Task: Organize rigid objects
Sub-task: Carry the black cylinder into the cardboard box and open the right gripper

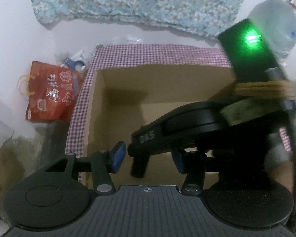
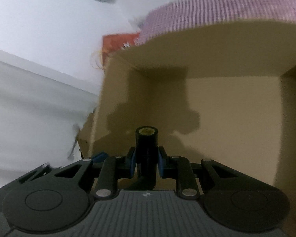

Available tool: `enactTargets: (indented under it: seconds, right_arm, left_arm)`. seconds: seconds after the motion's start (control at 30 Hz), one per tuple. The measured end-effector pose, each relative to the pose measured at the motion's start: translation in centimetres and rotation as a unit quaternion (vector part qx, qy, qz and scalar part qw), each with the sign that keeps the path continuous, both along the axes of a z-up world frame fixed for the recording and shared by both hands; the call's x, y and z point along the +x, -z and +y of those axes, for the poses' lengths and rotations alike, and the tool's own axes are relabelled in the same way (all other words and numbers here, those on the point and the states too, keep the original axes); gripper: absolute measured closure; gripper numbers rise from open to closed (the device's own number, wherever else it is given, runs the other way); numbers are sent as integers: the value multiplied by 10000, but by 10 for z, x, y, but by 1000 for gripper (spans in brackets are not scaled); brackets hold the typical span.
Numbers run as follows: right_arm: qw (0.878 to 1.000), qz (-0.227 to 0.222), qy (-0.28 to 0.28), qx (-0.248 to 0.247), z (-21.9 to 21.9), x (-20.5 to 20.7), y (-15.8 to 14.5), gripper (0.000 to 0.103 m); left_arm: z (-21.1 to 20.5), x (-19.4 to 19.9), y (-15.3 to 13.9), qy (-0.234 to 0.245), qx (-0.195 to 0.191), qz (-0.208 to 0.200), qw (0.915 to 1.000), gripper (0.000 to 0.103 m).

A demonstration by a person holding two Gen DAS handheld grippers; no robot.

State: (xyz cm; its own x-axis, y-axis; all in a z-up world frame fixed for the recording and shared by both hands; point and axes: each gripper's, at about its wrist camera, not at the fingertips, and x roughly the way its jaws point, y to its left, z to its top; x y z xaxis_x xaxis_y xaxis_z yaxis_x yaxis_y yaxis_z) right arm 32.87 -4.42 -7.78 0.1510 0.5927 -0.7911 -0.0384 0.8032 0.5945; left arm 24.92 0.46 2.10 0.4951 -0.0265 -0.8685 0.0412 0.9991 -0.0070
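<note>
open brown cardboard box: matt, smooth paperboard | purple-checked woven cloth on its rim | black cylinder: smooth plastic | red printed bag: glossy | blue floral cloth: soft fabric

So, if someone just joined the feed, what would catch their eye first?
Probably the open cardboard box, rimmed in pink checked cloth, filling the middle of both views. Next, the black cylinder clamped upright in the right tongs over the box. Then the green light glowing on the right tongs' body, upper right in the left view, and the red bag left of the box.
</note>
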Motion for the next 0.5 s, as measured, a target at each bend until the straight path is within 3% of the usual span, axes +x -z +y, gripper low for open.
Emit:
enactTargets:
  seconds: [0.13, 0.27, 0.33, 0.4, 0.5]
  right_arm:
    - [9997, 198, -112, -99, 12, 11, 20, 78]
    - [9997, 217, -58, 3, 9, 8, 18, 76]
    - [9999, 146, -13, 1, 6, 13, 18, 71]
    - [10000, 49, 69, 14, -2, 9, 11, 53]
    - [9996, -157, 230, 57, -14, 0, -4, 52]
  left_arm:
    - [7, 3, 3, -154, 87, 136, 9998, 49]
    - [11, -2, -2, -201, -35, 147, 9997, 47]
    - [12, -7, -7, -173, -79, 76, 9998, 45]
    - [14, -11, -12, -154, -138, -26, 9998, 43]
    - [17, -21, -25, -40, -390, -254, 9989, 39]
